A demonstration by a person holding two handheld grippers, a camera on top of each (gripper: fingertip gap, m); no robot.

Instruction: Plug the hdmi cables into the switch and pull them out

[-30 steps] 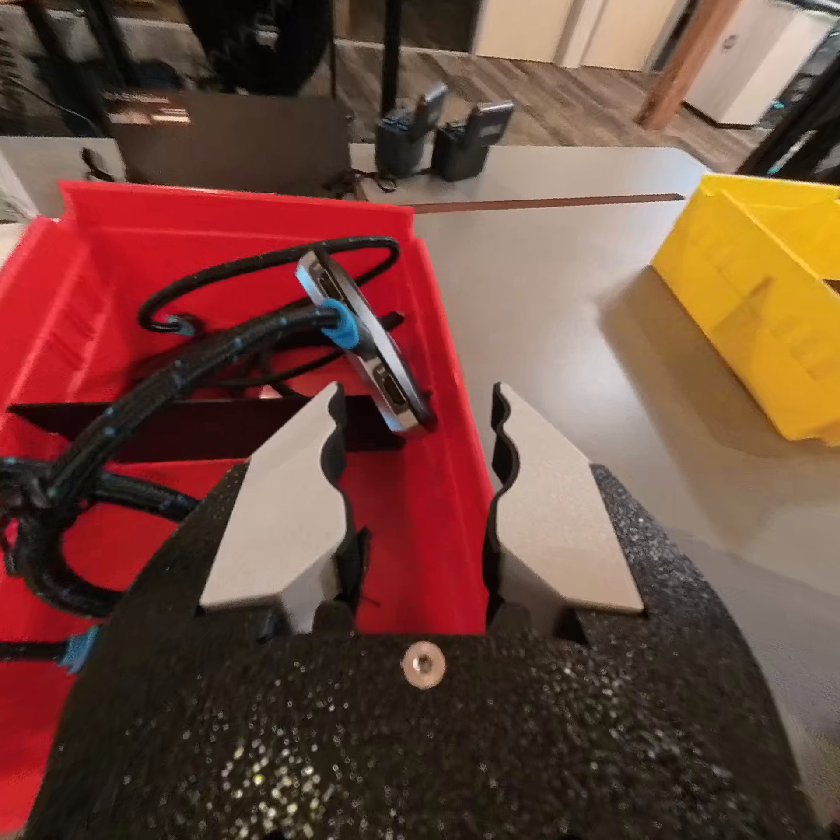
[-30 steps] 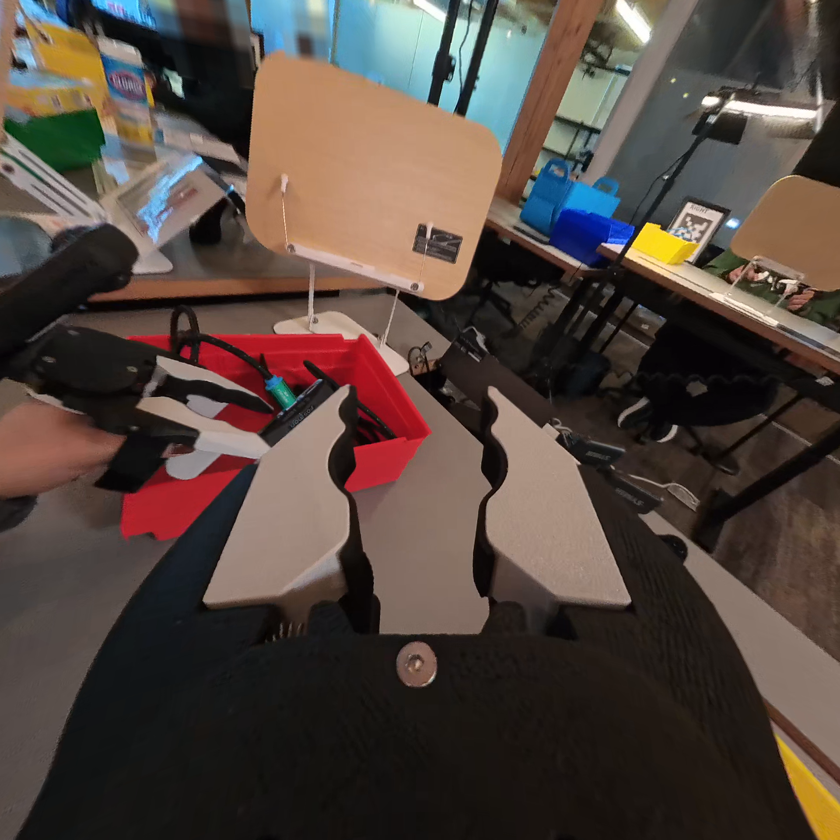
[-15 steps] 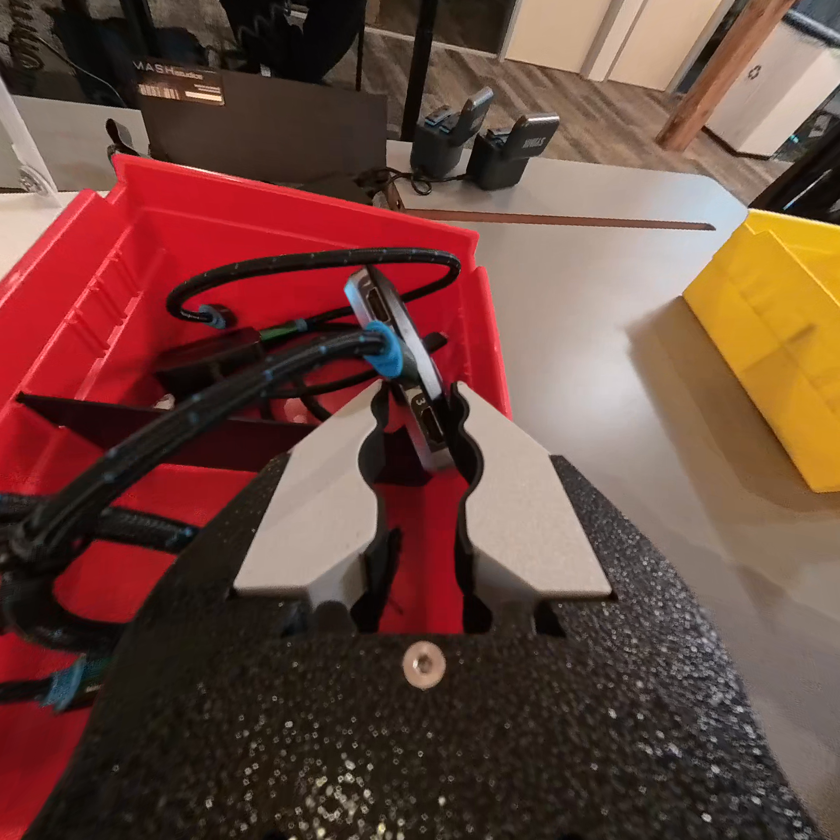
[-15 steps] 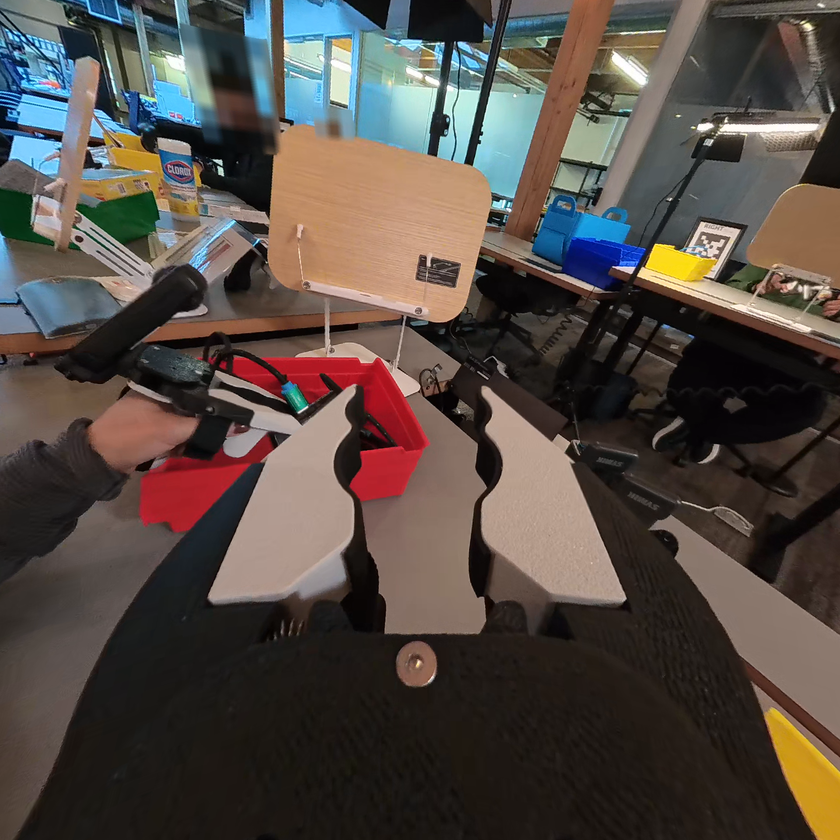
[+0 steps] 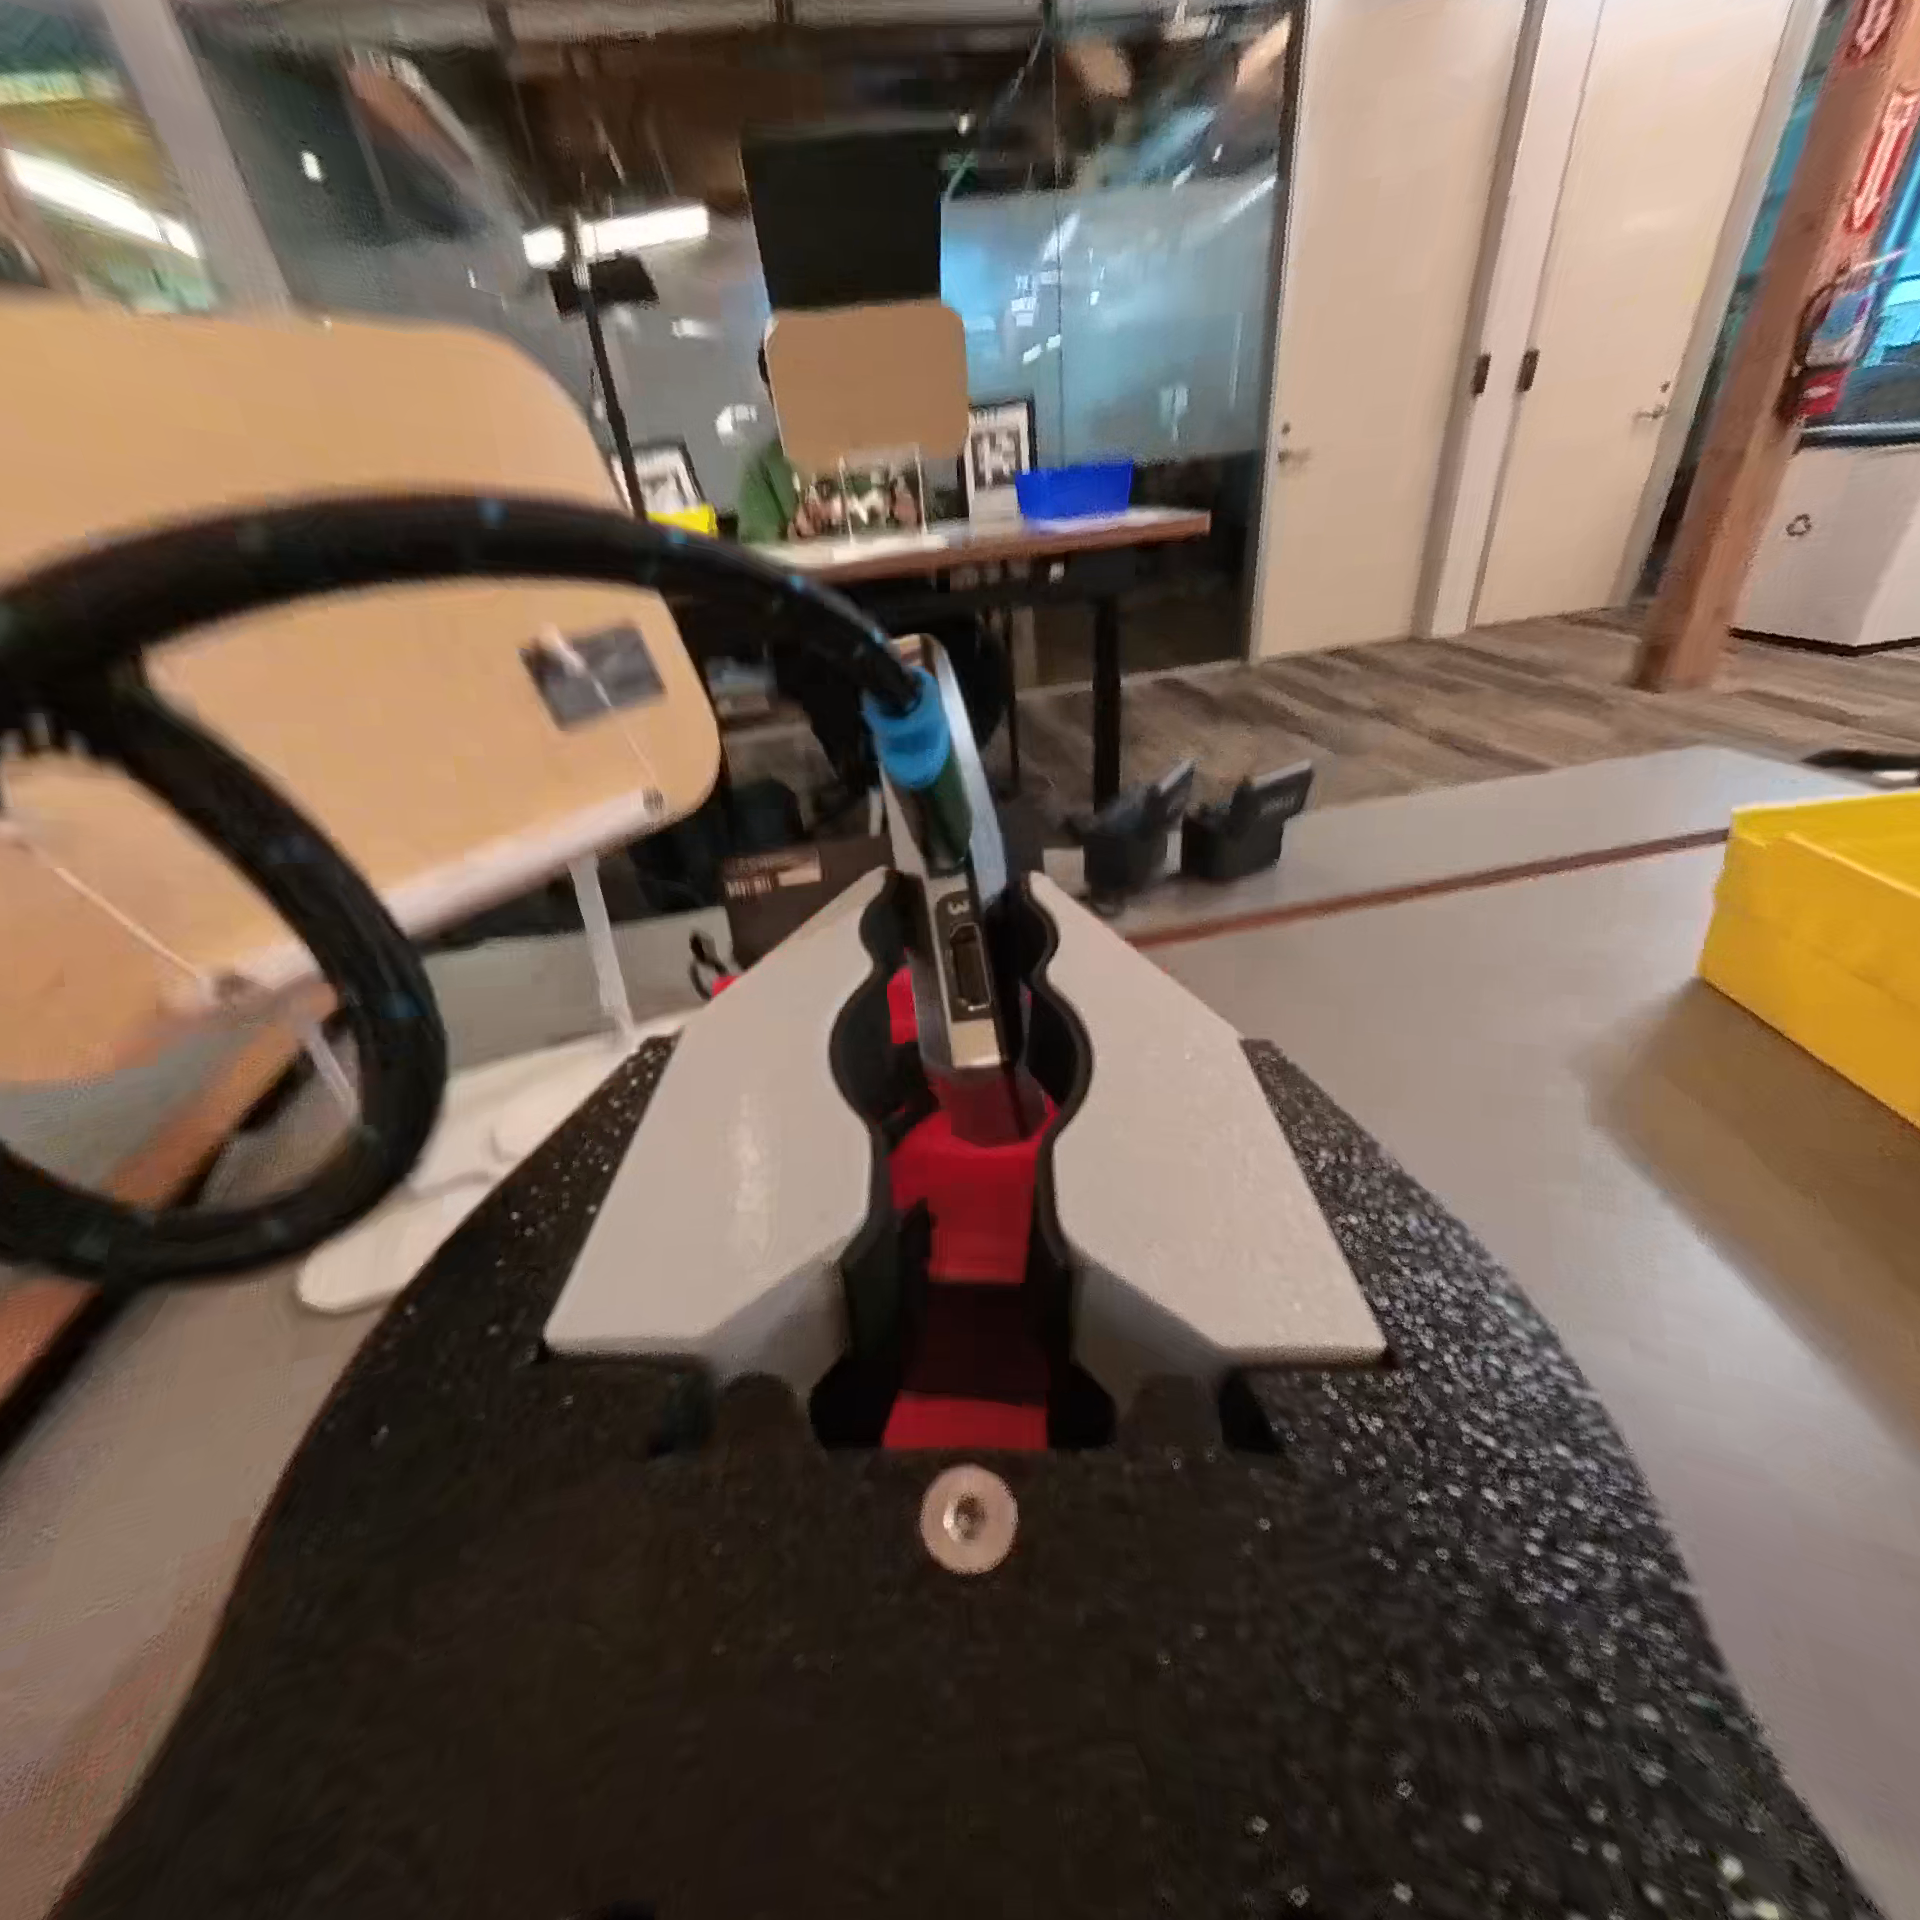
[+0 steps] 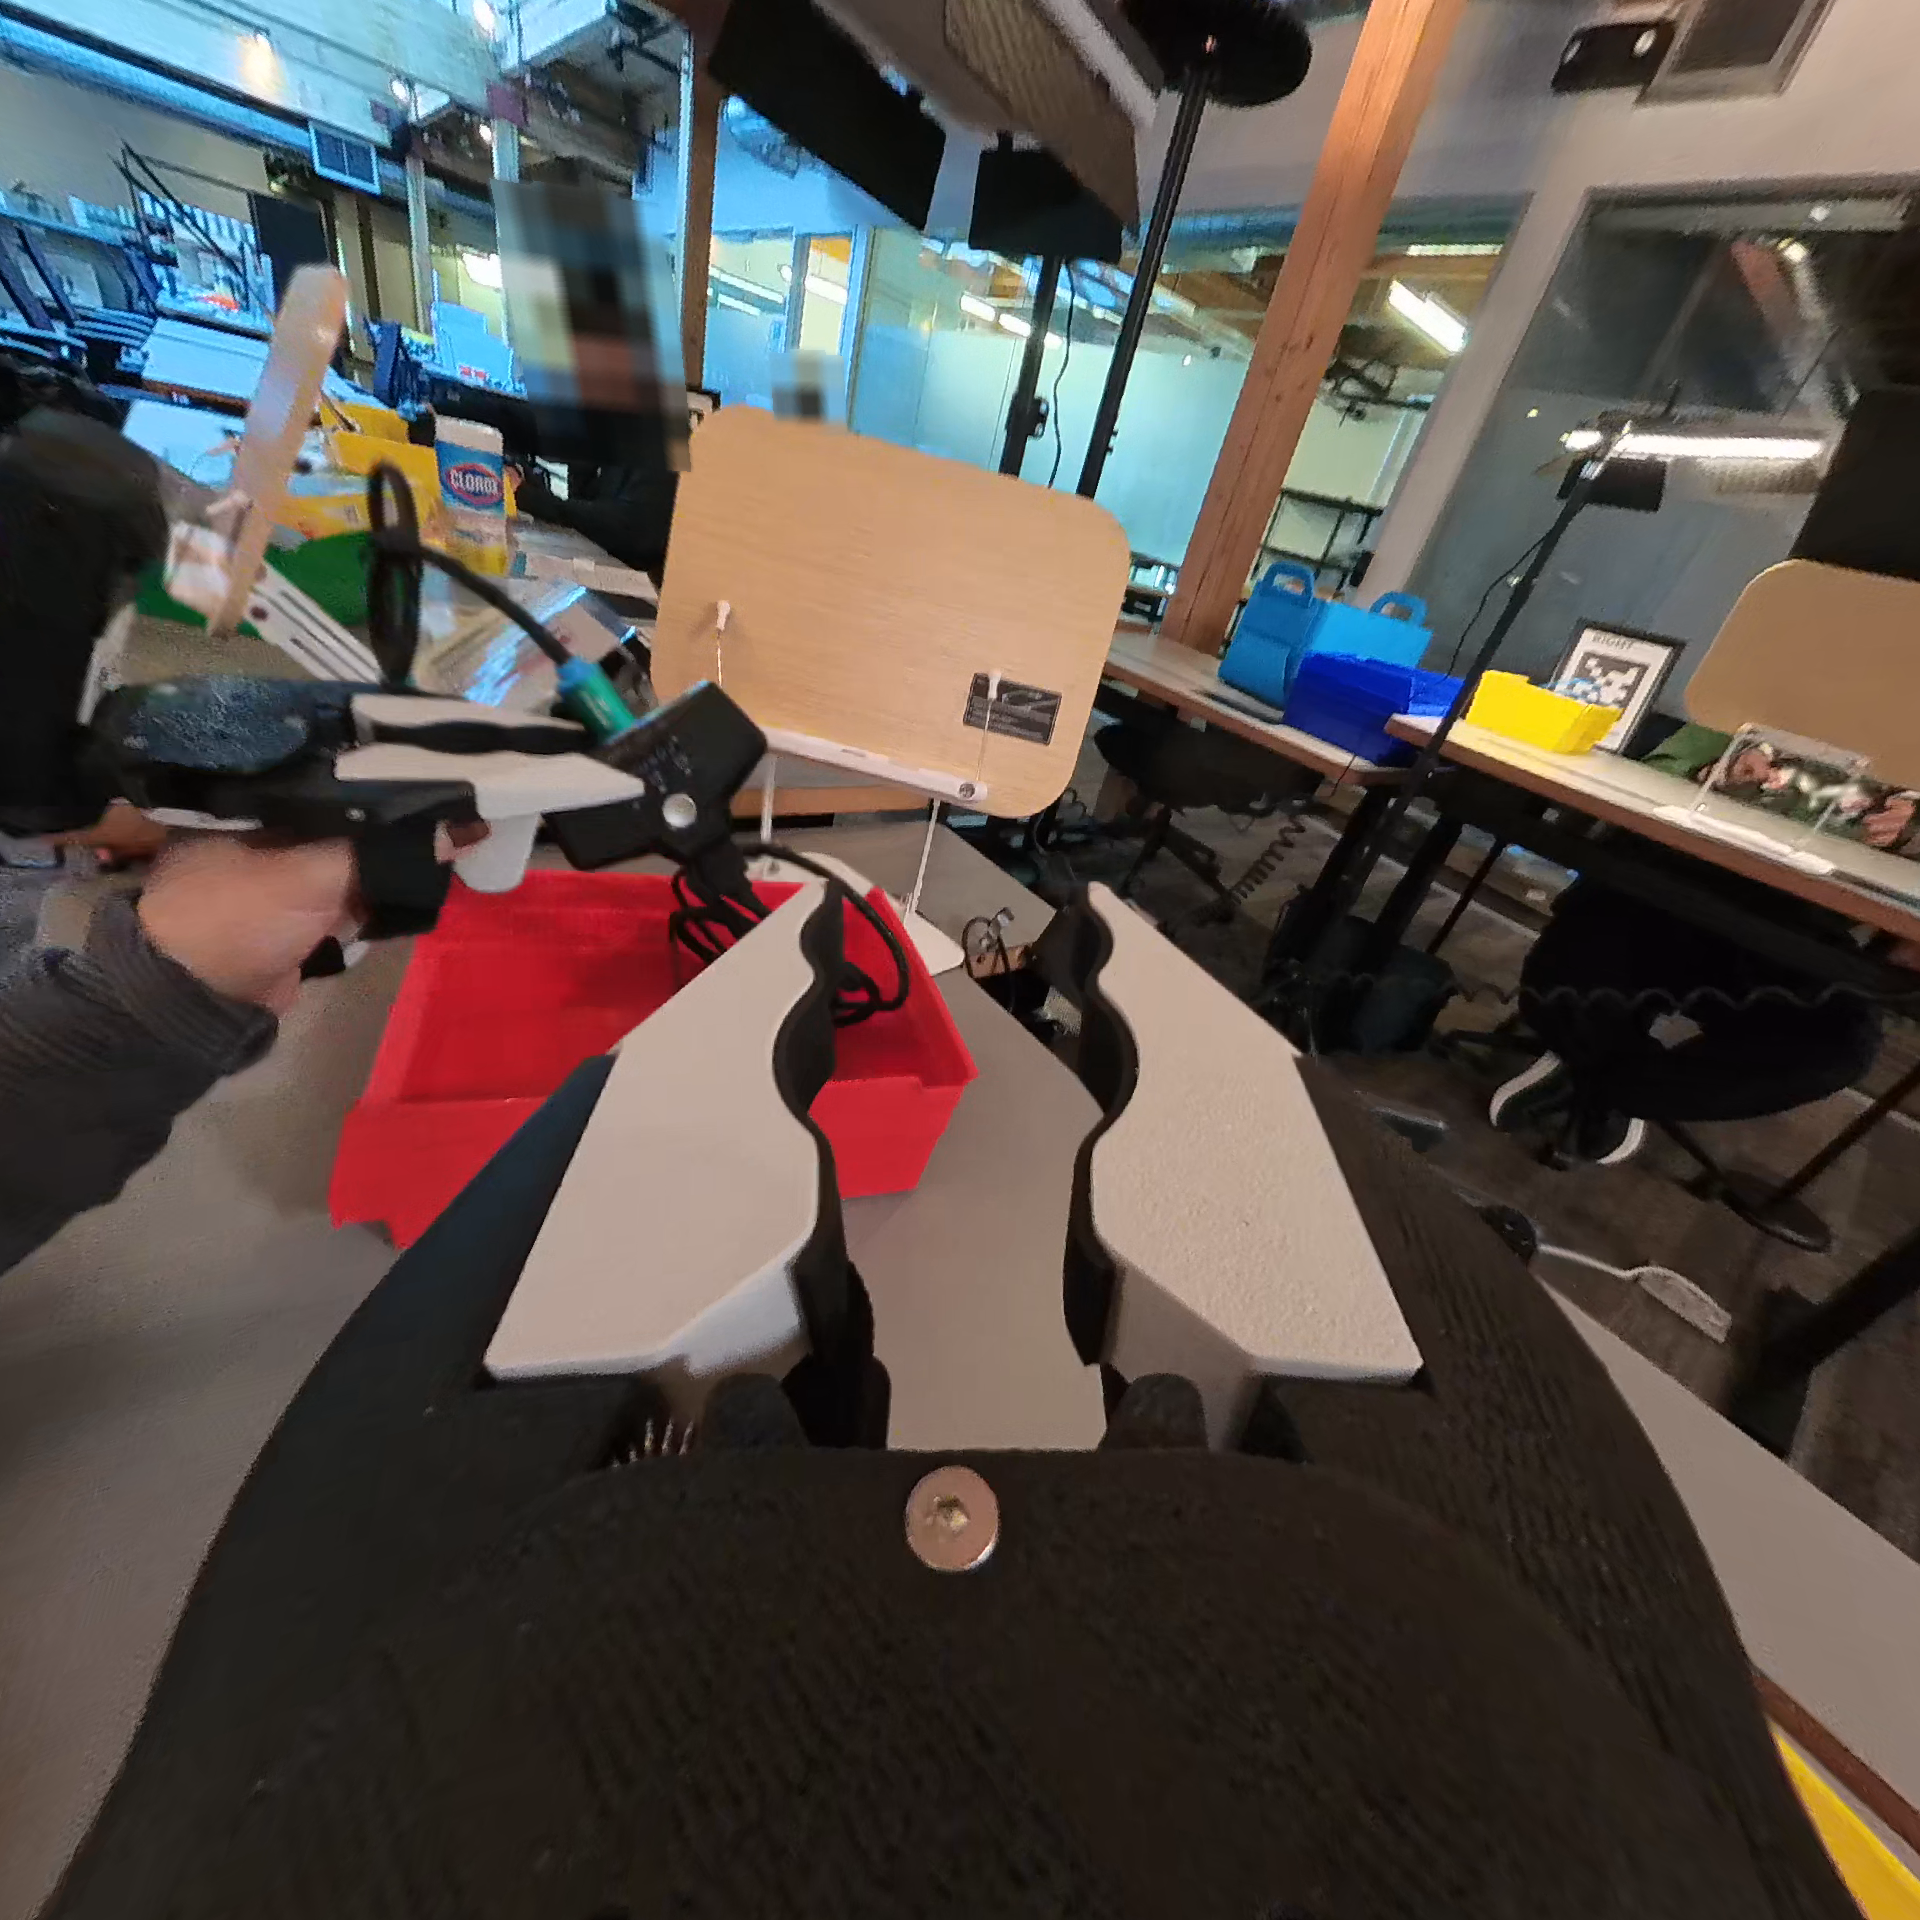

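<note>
My left gripper [image 5: 961,894] is shut on the HDMI switch [image 5: 968,971], a thin grey-edged box with an empty port facing me. I hold it in the air above the red bin [image 5: 971,1174]. A black braided HDMI cable [image 5: 312,831] with a blue collar [image 5: 906,727] is plugged into the switch and loops off to the left. In the right wrist view the left gripper [image 6: 582,753] holds the black switch [image 6: 675,774] above the red bin [image 6: 623,1029], and a thin black lead [image 6: 727,904] hangs from the switch into the bin. My right gripper [image 6: 956,914] is open and empty over the table.
A yellow bin [image 5: 1829,935] stands on the grey table [image 5: 1455,1039] at the right. A wooden panel on a white stand [image 6: 894,603] is behind the red bin. Two black chargers [image 5: 1195,821] sit at the table's far edge. Other desks and people are beyond. About 25 cm separates my left fingertips from my right.
My left gripper closed on the switch inside the red bin and lifted it up out of the bin with the cable attached. My right gripper stayed open.
</note>
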